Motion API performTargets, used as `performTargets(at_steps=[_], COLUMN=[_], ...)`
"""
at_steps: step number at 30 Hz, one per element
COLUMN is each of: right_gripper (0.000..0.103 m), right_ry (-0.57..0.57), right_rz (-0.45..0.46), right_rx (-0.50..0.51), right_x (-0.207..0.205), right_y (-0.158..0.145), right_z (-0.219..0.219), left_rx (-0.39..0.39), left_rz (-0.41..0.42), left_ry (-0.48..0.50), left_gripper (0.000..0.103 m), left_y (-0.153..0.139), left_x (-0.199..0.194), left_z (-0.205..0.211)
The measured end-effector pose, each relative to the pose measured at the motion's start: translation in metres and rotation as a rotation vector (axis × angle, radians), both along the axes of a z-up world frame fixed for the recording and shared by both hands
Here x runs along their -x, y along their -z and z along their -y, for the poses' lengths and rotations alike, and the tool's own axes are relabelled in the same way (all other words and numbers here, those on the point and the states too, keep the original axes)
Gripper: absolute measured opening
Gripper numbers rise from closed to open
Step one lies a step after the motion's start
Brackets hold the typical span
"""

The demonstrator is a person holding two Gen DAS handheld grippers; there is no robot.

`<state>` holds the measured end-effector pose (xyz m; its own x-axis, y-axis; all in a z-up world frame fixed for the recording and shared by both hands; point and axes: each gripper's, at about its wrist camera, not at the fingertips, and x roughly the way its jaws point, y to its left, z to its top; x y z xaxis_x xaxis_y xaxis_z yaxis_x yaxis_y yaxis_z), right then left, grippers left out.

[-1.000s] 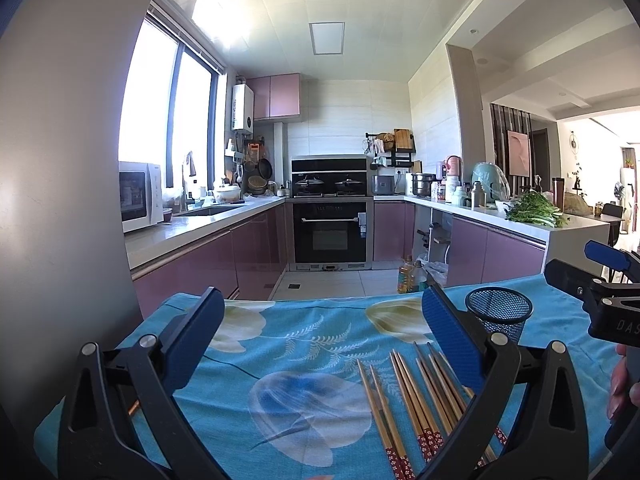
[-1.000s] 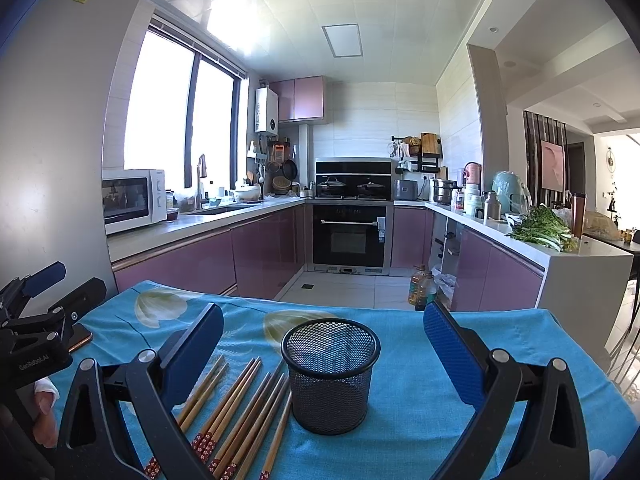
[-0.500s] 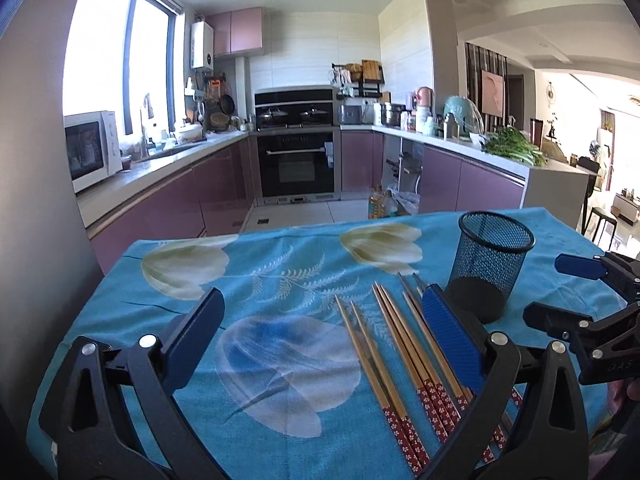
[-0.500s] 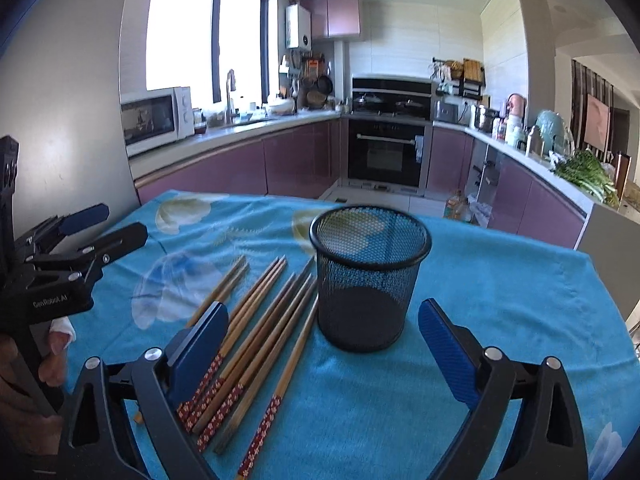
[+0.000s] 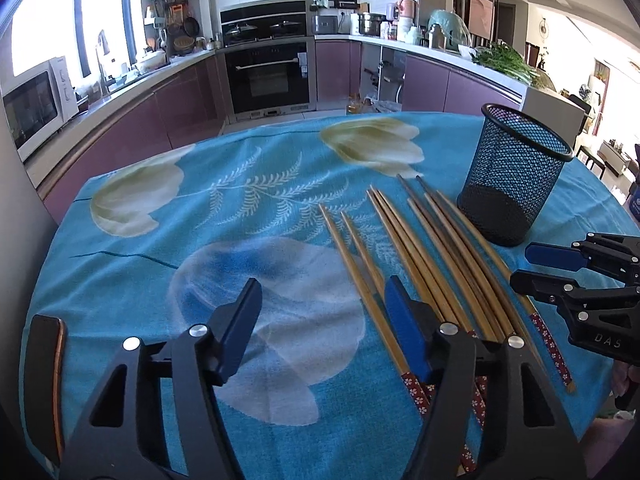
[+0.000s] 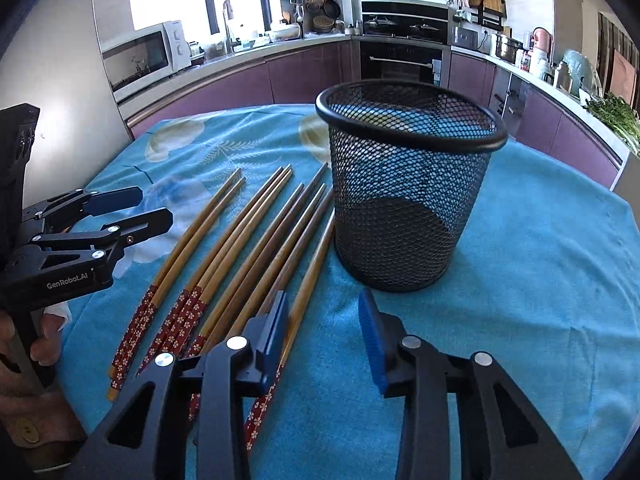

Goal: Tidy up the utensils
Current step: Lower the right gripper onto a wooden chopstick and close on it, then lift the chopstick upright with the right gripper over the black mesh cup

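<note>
Several wooden chopsticks (image 5: 420, 248) with red flowered ends lie side by side on the blue flowered cloth, also shown as chopsticks (image 6: 248, 240) in the right wrist view. Right of them stands an empty black mesh cup (image 5: 516, 176), upright; the same cup (image 6: 404, 192) fills the right wrist view. My left gripper (image 5: 322, 304) hovers over the near ends of the leftmost chopsticks, its jaws closing with nothing pressed between them. My right gripper (image 6: 323, 316) hangs in front of the cup beside the rightmost chopstick, jaws closing over bare cloth. Each gripper shows in the other's view: left gripper (image 6: 148, 206), right gripper (image 5: 532, 270).
The table's blue cloth (image 5: 240, 208) reaches to rounded edges. A dark flat object with an orange rim (image 5: 44, 380) lies at the near left edge. A hand (image 6: 28, 344) holds the left gripper's handle. Kitchen counters, an oven and a microwave stand beyond the table.
Both grippers have tipped downward and sunk toward the table, so chopsticks and cup appear nearer. Both pairs of jaws have narrowed from wide open.
</note>
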<state>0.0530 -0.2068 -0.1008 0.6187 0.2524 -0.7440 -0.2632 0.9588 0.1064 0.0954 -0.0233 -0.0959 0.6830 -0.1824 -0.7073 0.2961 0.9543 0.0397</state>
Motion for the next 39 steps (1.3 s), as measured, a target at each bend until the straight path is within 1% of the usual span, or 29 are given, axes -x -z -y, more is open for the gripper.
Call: performTargets(at_steps=[1, 2, 4, 6, 11, 14, 15, 17, 19, 20, 22, 23, 24, 27, 31, 35, 39], right_gripper=[0.034, 0.034, 0.029, 0.026, 0.026, 0.027, 0.028, 0.030, 0.032, 0.031, 0.023, 0.019, 0.008, 0.006, 0.006, 0.006, 0.006], right_ry=[0.000, 0.000, 0.000, 0.001, 0.006, 0.006, 0.007, 0.009, 0.008, 0.009, 0.010, 0.009, 0.005, 0.008, -0.009, -0.036, -0.062], right_rz=[-0.006, -0.013, -0.023, -0.031, -0.046, -0.048, -0.049, -0.050, -0.047, -0.045, -0.047, -0.050, -0.056, -0.057, -0.048, -0.015, 0.035], right_rx=[0.002, 0.009, 0.019, 0.028, 0.036, 0.048, 0.047, 0.044, 0.046, 0.044, 0.026, 0.015, -0.004, -0.025, -0.055, -0.102, -0.167], right_x=[0.000, -0.001, -0.002, -0.003, -0.010, -0.016, -0.018, -0.021, -0.023, -0.023, -0.024, -0.023, -0.023, -0.021, -0.014, -0.005, 0.004], right_y=[0.001, 0.001, 0.001, 0.000, 0.000, 0.001, 0.001, 0.001, 0.002, 0.002, 0.002, 0.002, 0.002, 0.001, -0.002, -0.015, -0.035], right_z=[0.000, 0.000, 0.001, 0.002, 0.000, -0.002, -0.003, -0.004, -0.005, -0.005, -0.003, -0.002, 0.000, 0.003, 0.006, 0.013, 0.021], left_rx=[-0.001, -0.001, 0.000, 0.004, 0.017, -0.001, -0.004, -0.023, -0.014, -0.008, 0.003, 0.012, 0.020, 0.046, 0.068, 0.090, 0.134], left_rz=[-0.018, -0.035, -0.066, -0.079, -0.102, -0.117, -0.126, -0.116, -0.123, -0.128, -0.133, -0.135, -0.136, -0.137, -0.136, -0.123, -0.091], left_ry=[0.005, 0.010, 0.020, 0.030, 0.049, 0.061, 0.065, 0.068, 0.073, 0.074, 0.070, 0.068, 0.063, 0.047, 0.027, 0.040, 0.077], left_gripper=[0.055, 0.054, 0.051, 0.050, 0.050, 0.049, 0.046, 0.041, 0.032, 0.030, 0.017, 0.014, 0.013, 0.008, 0.008, 0.008, 0.008], left_y=[0.002, 0.003, 0.007, 0.009, 0.010, 0.013, 0.015, 0.015, 0.015, 0.014, 0.014, 0.014, 0.014, 0.014, 0.011, 0.001, -0.022], left_x=[-0.003, -0.004, -0.008, -0.010, -0.017, -0.023, -0.026, -0.028, -0.030, -0.032, -0.033, -0.033, -0.033, -0.030, -0.025, -0.017, -0.006], left_z=[0.001, 0.001, 0.003, 0.002, 0.004, 0.009, 0.011, 0.013, 0.014, 0.014, 0.014, 0.014, 0.014, 0.012, 0.005, -0.001, -0.007])
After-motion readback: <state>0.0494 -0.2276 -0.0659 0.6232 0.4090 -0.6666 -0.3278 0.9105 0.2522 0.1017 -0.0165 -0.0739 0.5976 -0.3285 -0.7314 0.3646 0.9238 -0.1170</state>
